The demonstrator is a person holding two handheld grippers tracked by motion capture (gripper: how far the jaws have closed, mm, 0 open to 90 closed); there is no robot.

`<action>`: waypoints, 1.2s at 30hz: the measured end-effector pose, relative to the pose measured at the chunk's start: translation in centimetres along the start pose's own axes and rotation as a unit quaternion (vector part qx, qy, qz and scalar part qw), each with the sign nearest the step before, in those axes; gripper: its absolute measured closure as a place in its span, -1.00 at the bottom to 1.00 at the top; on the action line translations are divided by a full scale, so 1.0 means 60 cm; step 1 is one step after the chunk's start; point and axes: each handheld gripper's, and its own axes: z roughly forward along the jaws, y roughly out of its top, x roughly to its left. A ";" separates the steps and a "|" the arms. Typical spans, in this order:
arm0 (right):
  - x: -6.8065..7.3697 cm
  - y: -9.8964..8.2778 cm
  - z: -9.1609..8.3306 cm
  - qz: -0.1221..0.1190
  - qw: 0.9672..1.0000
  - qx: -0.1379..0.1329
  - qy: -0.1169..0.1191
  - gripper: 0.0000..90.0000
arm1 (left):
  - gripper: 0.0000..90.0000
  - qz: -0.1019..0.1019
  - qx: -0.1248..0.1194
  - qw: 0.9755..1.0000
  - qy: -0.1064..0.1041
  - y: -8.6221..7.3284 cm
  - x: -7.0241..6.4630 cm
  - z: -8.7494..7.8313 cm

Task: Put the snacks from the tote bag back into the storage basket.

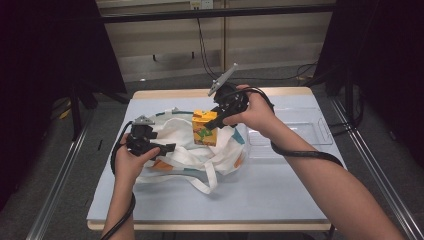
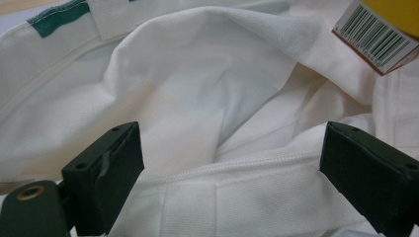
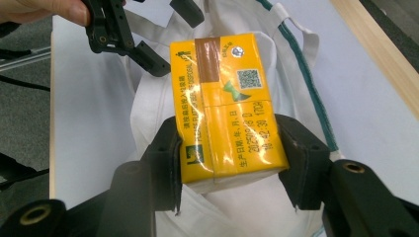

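Observation:
A yellow drink carton hangs upright just above the mouth of a white cloth tote bag with green trim. My right gripper is shut on it. In the right gripper view the two pads press the carton on its long sides, over the bag. My left gripper is at the bag's left edge. Its jaws stand wide apart in the left gripper view, with the bag's hem lying loose between them. The carton's barcode corner is at the top right there.
The bag lies on a pale blue table top with a wooden far edge. A clear plastic tray sits to the right of the bag, behind my right forearm. Dark stands flank the table on both sides.

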 end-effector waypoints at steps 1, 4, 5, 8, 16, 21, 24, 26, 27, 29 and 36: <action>0.000 0.000 -0.003 0.002 1.000 0.000 0.000 0.09 | -0.79 0.000 0.000 1.000 -0.002 0.000 0.000 0.000; -0.002 0.001 -0.013 0.002 1.000 -0.003 -0.001 0.09 | -0.80 0.002 0.001 1.000 -0.004 -0.001 0.001 0.000; -0.003 0.000 -0.017 0.001 1.000 -0.004 -0.001 0.09 | -0.81 0.001 0.001 1.000 -0.007 -0.001 0.000 0.000; -0.004 0.000 -0.024 0.000 1.000 0.000 -0.002 0.09 | -0.81 0.000 -0.003 1.000 -0.007 0.000 -0.002 0.001; -0.006 0.001 -0.041 -0.011 1.000 -0.002 0.004 0.09 | -0.82 0.009 0.005 1.000 -0.016 0.004 -0.007 0.003; -0.012 -0.003 -0.053 -0.011 1.000 -0.006 0.004 0.09 | -0.83 0.004 0.000 1.000 -0.022 0.003 -0.010 0.008; -0.016 -0.004 -0.062 -0.011 1.000 -0.008 0.004 0.09 | -0.84 0.016 0.006 1.000 -0.026 0.005 -0.010 0.009; -0.017 -0.005 -0.067 -0.010 1.000 -0.008 0.003 0.09 | -0.84 0.015 0.004 1.000 -0.025 0.005 -0.012 0.009; -0.019 -0.006 -0.070 -0.011 1.000 -0.009 0.000 0.09 | -0.84 0.016 0.005 0.999 -0.028 0.006 -0.011 0.009; -0.021 -0.008 -0.074 -0.014 1.000 -0.005 0.000 0.09 | -0.84 0.014 0.003 0.999 -0.031 0.006 -0.013 0.009; -0.026 -0.017 -0.084 -0.018 1.000 0.006 0.000 0.09 | -0.84 0.016 0.002 0.999 -0.031 0.006 -0.014 0.010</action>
